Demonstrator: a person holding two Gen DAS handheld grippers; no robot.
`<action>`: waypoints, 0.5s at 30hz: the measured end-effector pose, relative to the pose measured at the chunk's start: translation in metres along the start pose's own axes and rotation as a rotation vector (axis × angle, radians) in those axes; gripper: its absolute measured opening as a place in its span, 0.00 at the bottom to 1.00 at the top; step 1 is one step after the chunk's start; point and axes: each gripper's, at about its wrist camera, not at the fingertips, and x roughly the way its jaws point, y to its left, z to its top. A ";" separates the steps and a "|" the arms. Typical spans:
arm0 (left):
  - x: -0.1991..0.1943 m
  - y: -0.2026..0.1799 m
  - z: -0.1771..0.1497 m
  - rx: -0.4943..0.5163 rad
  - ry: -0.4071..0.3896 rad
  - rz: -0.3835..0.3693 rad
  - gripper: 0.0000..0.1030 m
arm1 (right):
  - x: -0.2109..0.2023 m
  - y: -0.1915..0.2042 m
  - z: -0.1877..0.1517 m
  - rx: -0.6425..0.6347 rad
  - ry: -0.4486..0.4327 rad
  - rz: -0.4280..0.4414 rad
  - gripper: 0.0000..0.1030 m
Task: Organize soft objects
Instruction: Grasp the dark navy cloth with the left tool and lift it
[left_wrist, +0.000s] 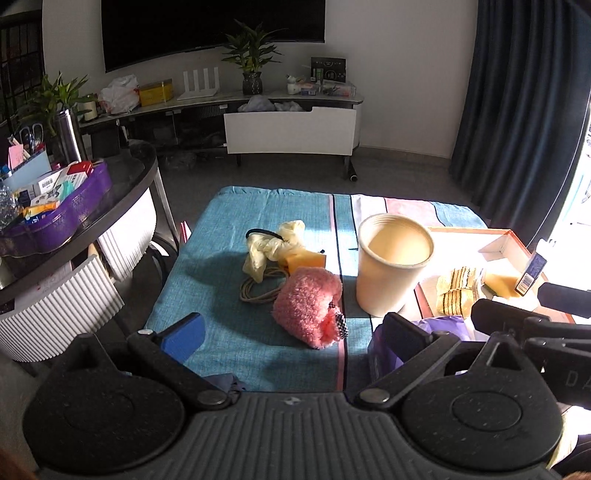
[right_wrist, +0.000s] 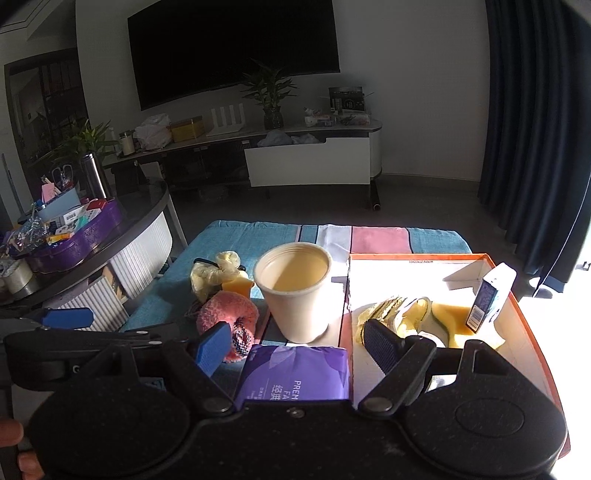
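Both the left gripper (left_wrist: 295, 328) and right gripper (right_wrist: 297, 339) hovered with jaws apart and empty. Nearest lay the purple tissue pack (right_wrist: 295, 373); just beyond the left jaws sat the pink plush toy (left_wrist: 308, 306) on the cloth-covered tabletop (left_wrist: 221, 229), beside the cream cup (left_wrist: 391, 262). A good pick would probably straddle the plush's bulk and squeeze firmly before carrying it to the orange-rimmed box (right_wrist: 517, 314).

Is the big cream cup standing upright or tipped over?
Upright: the cream cup stands on its base, its open mouth facing up, on the cloth.

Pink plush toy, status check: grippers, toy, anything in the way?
Both hand-held grippers, left and right, open, empty. Pink plush toy loose on cloth. Cream cup stands between toy and orange-rimmed box.
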 end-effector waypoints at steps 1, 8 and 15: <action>0.001 0.003 -0.001 -0.006 0.005 0.002 1.00 | 0.001 0.003 0.000 -0.004 0.002 0.005 0.90; 0.003 0.023 -0.005 -0.032 0.026 0.020 1.00 | 0.012 0.020 -0.003 -0.031 0.031 0.048 0.90; 0.006 0.041 -0.011 -0.059 0.040 0.021 1.00 | 0.020 0.035 -0.006 -0.067 0.054 0.079 0.90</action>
